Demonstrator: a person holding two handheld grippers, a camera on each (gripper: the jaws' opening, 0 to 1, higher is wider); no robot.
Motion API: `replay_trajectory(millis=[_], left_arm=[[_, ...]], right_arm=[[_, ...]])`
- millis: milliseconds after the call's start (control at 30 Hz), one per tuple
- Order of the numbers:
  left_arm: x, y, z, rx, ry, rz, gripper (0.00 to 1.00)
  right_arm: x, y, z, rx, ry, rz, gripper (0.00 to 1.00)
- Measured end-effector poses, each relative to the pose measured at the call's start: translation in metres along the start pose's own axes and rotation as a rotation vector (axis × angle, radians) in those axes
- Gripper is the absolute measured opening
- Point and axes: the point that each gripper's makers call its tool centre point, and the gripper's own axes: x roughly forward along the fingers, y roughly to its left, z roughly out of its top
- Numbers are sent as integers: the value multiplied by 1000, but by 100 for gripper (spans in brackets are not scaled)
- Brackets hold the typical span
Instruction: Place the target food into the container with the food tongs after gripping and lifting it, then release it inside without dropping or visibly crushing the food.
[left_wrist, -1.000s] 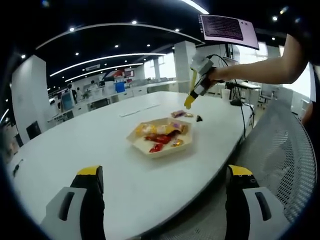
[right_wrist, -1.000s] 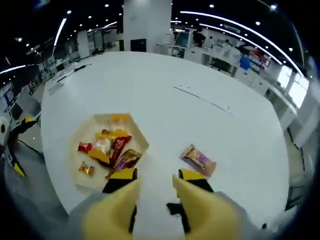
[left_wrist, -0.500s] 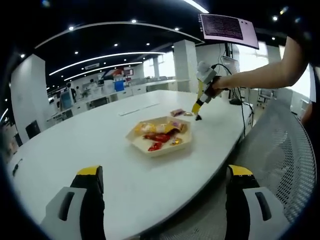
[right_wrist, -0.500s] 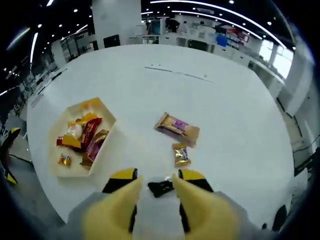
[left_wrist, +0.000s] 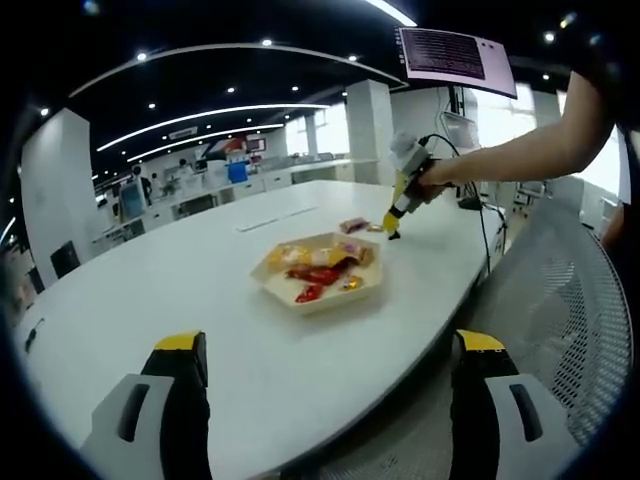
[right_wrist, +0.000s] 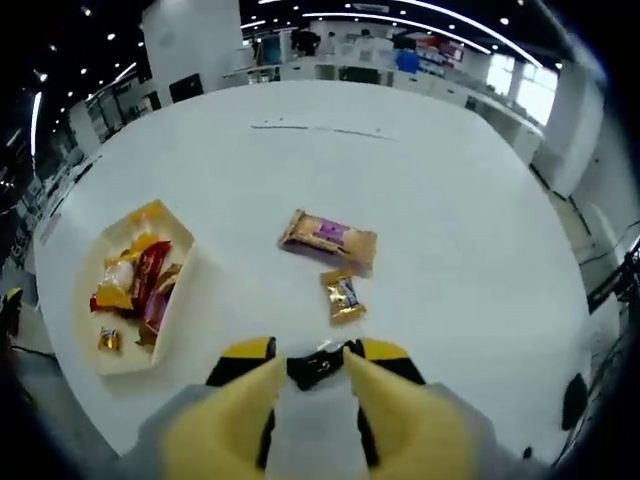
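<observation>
Your right gripper (right_wrist: 315, 362): jaws narrowly open, black candy (right_wrist: 313, 367) between tips, grip unconfirmed. Gold candy (right_wrist: 342, 297) at 12 o'clock, tray (right_wrist: 178, 310) at 10. Left gripper (left_wrist: 325, 355) jaws wide, empty.

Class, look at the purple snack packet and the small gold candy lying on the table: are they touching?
Apart. The right gripper view shows a strip of white table between the purple packet and the gold candy.
</observation>
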Motion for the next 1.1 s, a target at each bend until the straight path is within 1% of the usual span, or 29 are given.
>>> replay_trajectory(millis=[67, 133, 367, 500, 633, 667, 700, 733, 767, 800, 833, 900, 967, 1000, 1033, 1067, 1100], left_arm=[[0, 0, 1, 2, -4, -1, 98], [0, 0, 2, 5, -9, 0, 99], [0, 0, 0, -1, 0, -2, 97], [0, 0, -1, -7, 9, 0, 97], [0, 0, -1, -6, 10, -2, 95], [0, 0, -1, -6, 10, -1, 95], [0, 0, -1, -6, 9, -2, 95], [0, 0, -1, -7, 9, -2, 95], [0, 0, -1, -7, 9, -1, 95], [0, 0, -1, -7, 7, -2, 95], [0, 0, -1, -7, 8, -2, 95], [0, 0, -1, -8, 7, -1, 95], [0, 0, -1, -8, 7, -2, 95], [0, 0, -1, -8, 6, -2, 95], [0, 0, -1, -8, 5, -3, 94], [0, 0, -1, -8, 6, -4, 94], [1, -1, -1, -8, 6, -6, 94]], right_arm=[[0, -2, 1, -4, 8, -18, 31], [0, -8, 1, 10, 15, -44, 31], [1, -13, -2, 85, 39, -49, 31], [4, -11, 1, 79, 41, -54, 31], [7, -11, 4, 103, 41, -62, 31], [8, -10, 4, 96, 43, -65, 31], [8, -9, 4, 70, 44, -62, 31], [10, -2, 8, -18, 29, -26, 31], [9, 20, 6, -117, 33, 81, 31], [8, 22, 5, -122, 39, 86, 31], [7, 32, 3, -181, 37, 148, 31], [3, 33, -6, -136, 93, 162, 30], [1, 23, -2, -141, 53, 119, 31], [-4, 18, 3, -94, 32, 101, 31], [-7, 14, 5, -48, 32, 88, 31], [-10, 8, 10, -16, 24, 69, 31], [-12, 5, 13, -10, 14, 63, 31]])
